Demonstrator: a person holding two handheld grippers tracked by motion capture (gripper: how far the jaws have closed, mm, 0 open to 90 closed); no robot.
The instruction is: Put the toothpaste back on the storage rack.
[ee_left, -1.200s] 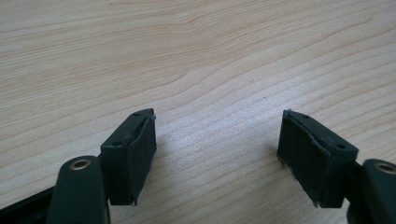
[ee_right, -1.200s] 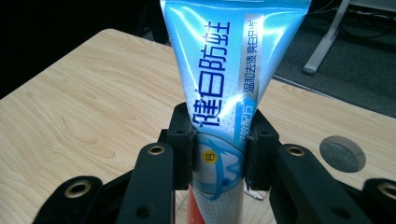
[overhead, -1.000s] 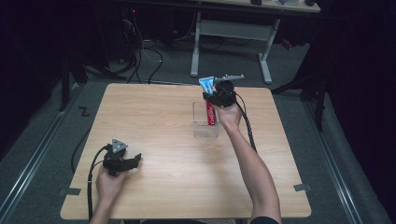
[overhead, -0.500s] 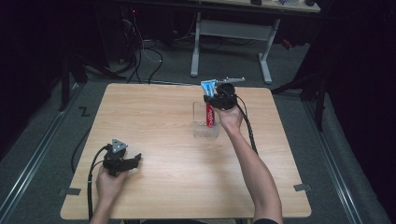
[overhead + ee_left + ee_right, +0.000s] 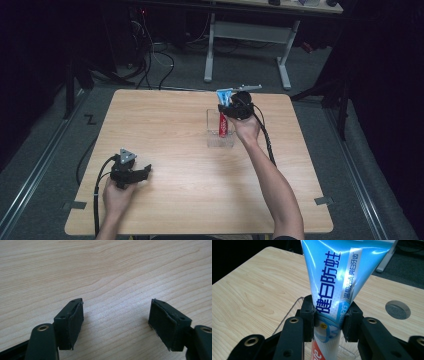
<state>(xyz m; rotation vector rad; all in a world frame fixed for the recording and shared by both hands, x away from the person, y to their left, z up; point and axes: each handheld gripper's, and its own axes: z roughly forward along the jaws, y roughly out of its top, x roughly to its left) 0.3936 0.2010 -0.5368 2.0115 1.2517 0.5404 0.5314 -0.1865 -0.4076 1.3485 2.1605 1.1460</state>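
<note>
High view: the right gripper (image 5: 231,106) sits over a clear plastic holder (image 5: 220,135) near the far middle of the tabletop (image 5: 175,130), with a toothpaste tube (image 5: 223,122) standing in the holder, red end down and blue crimped end up by the gripper. The left gripper (image 5: 131,172) rests near the person's edge, well apart from the holder.

Left gripper view: its jaws stand spread wide with nothing between them, only bare wood grain.

Right gripper view: the jaws flank the toothpaste tube (image 5: 332,287) low on its blue part. They have just been opening, with the tube between them; the left pad seems to touch the tube, while at the right pad I cannot tell contact from a thin gap, so the grip looks loose at best. The rim of the holder (image 5: 294,308) shows behind the jaws. A round grey cable cap (image 5: 398,309) sits in the tabletop to the right.

Risk, as I judge it: the tube is tall and soft and the holder light and shallow. If the gripper pulls away sideways while a pad drags on the tube, the tube may lean out or tip the holder over.

Writing: large dark blue Chinese characters run up the tube, reading 健白防蛀, with a smaller line on a silver stripe that I cannot read with certainty. White letters on the red part are cut off.
</note>
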